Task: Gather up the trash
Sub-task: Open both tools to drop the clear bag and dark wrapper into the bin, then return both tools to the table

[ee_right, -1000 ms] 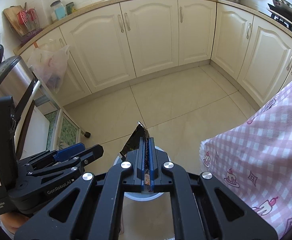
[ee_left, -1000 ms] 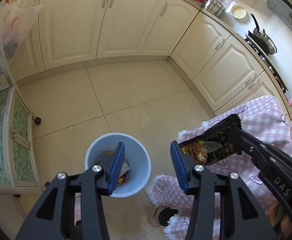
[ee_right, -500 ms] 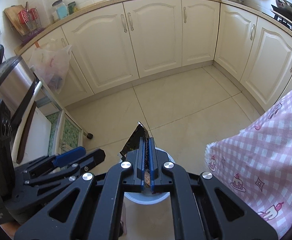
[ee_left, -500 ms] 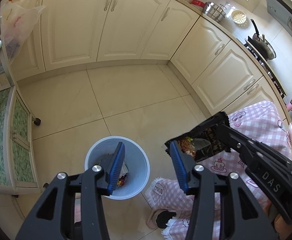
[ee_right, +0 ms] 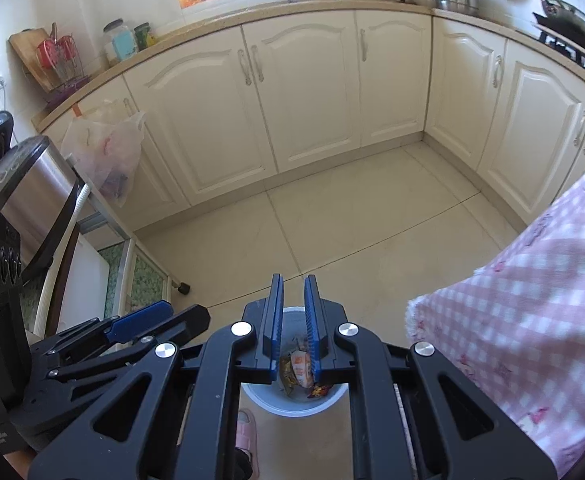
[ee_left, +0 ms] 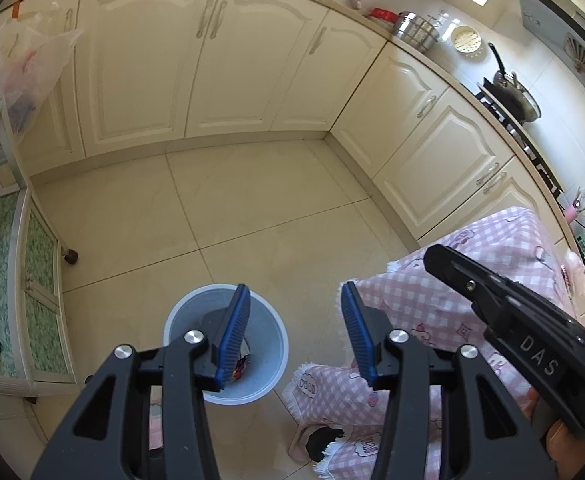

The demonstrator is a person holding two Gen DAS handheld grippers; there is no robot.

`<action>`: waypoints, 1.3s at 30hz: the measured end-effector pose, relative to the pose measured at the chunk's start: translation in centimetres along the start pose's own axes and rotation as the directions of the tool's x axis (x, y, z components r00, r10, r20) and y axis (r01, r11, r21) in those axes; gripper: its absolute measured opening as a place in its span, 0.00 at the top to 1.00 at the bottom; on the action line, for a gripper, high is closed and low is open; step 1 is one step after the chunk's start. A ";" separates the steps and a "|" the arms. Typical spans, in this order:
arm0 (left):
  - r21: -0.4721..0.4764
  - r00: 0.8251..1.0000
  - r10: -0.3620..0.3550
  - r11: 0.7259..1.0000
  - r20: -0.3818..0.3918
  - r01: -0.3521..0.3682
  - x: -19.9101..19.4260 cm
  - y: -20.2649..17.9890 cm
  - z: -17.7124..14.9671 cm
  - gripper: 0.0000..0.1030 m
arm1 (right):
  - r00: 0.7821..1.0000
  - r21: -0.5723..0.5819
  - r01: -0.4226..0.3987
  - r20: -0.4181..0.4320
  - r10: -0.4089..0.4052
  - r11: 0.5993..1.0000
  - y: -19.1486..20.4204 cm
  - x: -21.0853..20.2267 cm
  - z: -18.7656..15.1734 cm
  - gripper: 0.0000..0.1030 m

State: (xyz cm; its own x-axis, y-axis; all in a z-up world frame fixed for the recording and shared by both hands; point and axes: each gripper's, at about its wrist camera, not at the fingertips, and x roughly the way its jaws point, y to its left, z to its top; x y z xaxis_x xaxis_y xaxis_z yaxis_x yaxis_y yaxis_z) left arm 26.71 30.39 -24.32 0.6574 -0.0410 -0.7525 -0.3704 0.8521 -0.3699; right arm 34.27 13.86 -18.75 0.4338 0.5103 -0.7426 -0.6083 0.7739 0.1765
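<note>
Right gripper (ee_right: 293, 292), black frame with blue ribbed pads: I see its jaws opening, narrow gap, nothing between them. It hangs straight over the round pale-blue plastic waste bin (ee_right: 260, 398) on the floor. Through the gap I see crumpled snack wrappers (ee_right: 301, 368) lying inside the bin, orange-and-white one on top. So the trash is in the bin, not in a grip.

Left gripper (ee_left: 294, 312), same build: jaws about half open, empty. In its view the bin (ee_left: 270, 340) sits at 6 o'clock, partly behind the left-hand pad. The right gripper's black body, marked "DAS", comes in from 4 o'clock; from here I cannot tell its jaw gap.

Pink-and-white checked tablecloth (ee_left: 444, 312) with fringed edge hangs at 4 o'clock, just beside the bin. A pink slipper (ee_right: 246, 432) shows at 6 o'clock in the right view.

Further out: beige tiled floor (ee_left: 252, 208), then cream cabinet doors (ee_left: 252, 64) from 10 to 2 o'clock. A translucent plastic bag (ee_right: 104, 152) hangs at 9 o'clock. A dark frying pan (ee_left: 516, 94) sits on the stove at 2 o'clock.
</note>
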 end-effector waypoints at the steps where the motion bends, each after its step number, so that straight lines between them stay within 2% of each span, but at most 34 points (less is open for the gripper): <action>1: 0.007 1.000 -0.004 1.000 0.003 0.004 -0.2 -0.5 0.0 0.55 | 1.000 0.004 0.007 0.009 -0.007 1.000 -0.4 -0.6 0.0 0.90; 8: 0.098 0.998 -0.049 0.994 0.031 0.045 -2.3 -6.7 -0.1 0.55 | 0.994 0.039 0.065 0.090 -0.068 0.997 -4.4 -7.0 0.0 0.88; 14: 0.231 0.991 -0.122 0.967 0.047 0.108 -4.0 -15.7 -0.5 0.55 | 0.973 0.084 0.142 0.172 -0.155 0.986 -9.8 -13.8 -0.8 0.84; 16: 0.286 0.987 -0.157 0.948 0.040 0.139 -4.2 -19.6 -0.9 0.54 | 0.960 0.114 0.178 0.199 -0.198 0.978 -12.4 -16.5 -1.4 0.82; 19: 0.354 0.981 -0.190 0.920 0.032 0.167 -4.2 -24.7 -1.6 0.49 | 0.940 0.158 0.225 0.226 -0.257 0.962 -16.3 -19.7 -2.5 0.79; 23: 0.438 0.969 -0.246 0.873 0.011 0.217 -3.4 -32.3 -2.3 0.44 | 0.908 0.219 0.290 0.244 -0.340 0.932 -21.7 -23.3 -4.1 0.75; 28: 0.516 0.962 -0.271 0.823 -0.010 0.238 -1.5 -39.4 -3.2 0.33 | 0.869 0.303 0.363 0.232 -0.438 0.881 -28.2 -26.0 -5.9 0.67; 29: 0.536 0.959 -0.282 0.807 -0.024 0.250 -0.8 -41.1 -3.4 0.31 | 0.864 0.314 0.372 0.228 -0.450 0.874 -29.1 -26.3 -6.2 0.66; 31: 0.550 0.954 -0.295 0.790 -0.047 0.271 0.3 -43.3 -3.6 0.31 | 0.851 0.346 0.389 0.219 -0.477 0.854 -31.6 -26.9 -6.8 0.64; 34: 0.513 0.938 -0.330 0.791 -0.104 0.335 2.5 -46.0 -3.2 0.31 | 0.836 0.381 0.410 0.208 -0.509 0.829 -34.5 -27.3 -7.3 0.60; 37: 0.448 0.925 -0.355 0.811 -0.134 0.376 4.9 -47.9 -2.5 0.31 | 0.829 0.397 0.420 0.199 -0.523 0.816 -36.5 -27.2 -7.5 0.59; 39: 0.424 0.923 -0.356 0.821 -0.144 0.382 6.3 -48.9 -2.2 0.31 | 0.827 0.402 0.423 0.194 -0.527 0.812 -37.5 -27.0 -7.6 0.56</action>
State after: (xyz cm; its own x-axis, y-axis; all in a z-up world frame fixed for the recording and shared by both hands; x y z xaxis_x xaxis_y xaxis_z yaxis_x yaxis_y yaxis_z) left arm 47.52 -12.69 -12.20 0.6440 -0.4161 -0.6419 0.2254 0.9051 -0.3606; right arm 40.30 -31.76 -10.21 0.8088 0.0868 -0.5817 -0.0432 0.9951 0.0884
